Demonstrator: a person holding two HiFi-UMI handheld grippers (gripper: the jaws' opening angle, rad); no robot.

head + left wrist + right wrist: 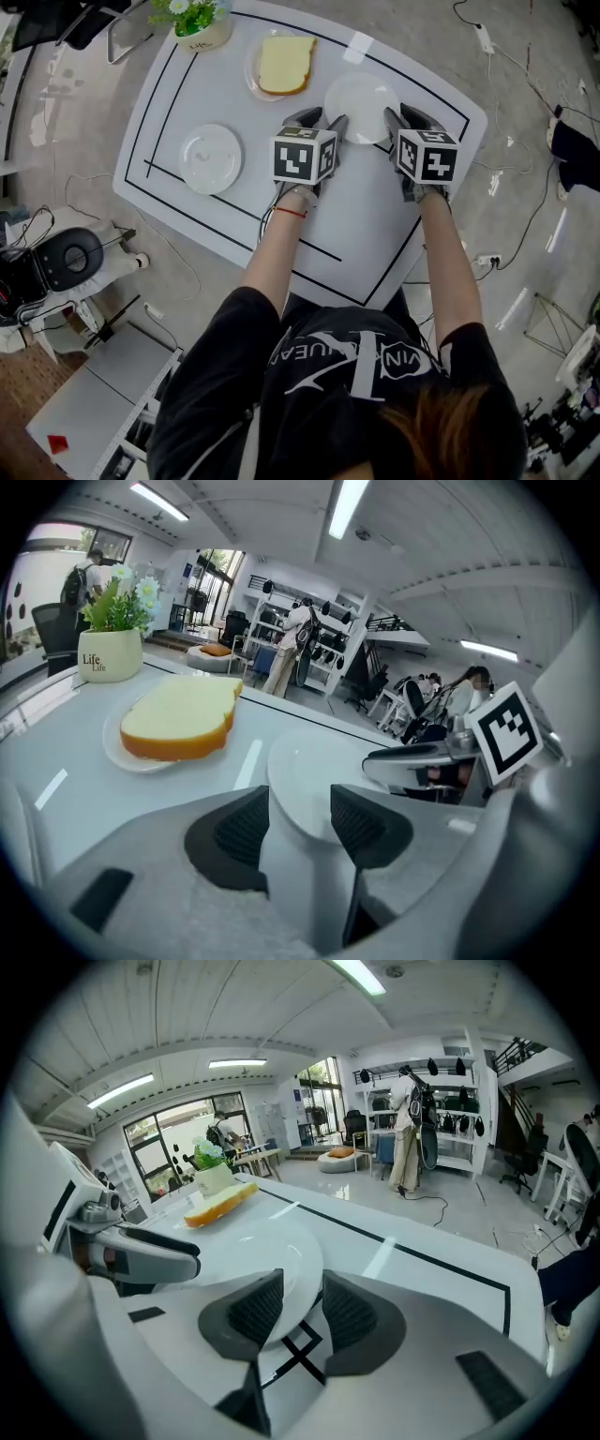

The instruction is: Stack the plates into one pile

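A white empty plate (361, 94) lies on the white table (356, 225), between my two grippers. My left gripper (323, 122) is at its left rim, open, and the rim (309, 771) shows in the gap between the pads without being pressed. At the plate's right rim my right gripper (403, 117) is open too, and the plate (253, 1251) lies in front of its jaws (302, 1312). A second empty plate (211, 157) sits far to the left. A third plate (253, 70) at the back carries a slice of bread (284, 64).
A potted plant (202, 28) stands at the table's far left corner. A small white slip (358, 47) lies near the far edge. Black lines mark the tabletop. Cables and equipment lie on the floor around the table.
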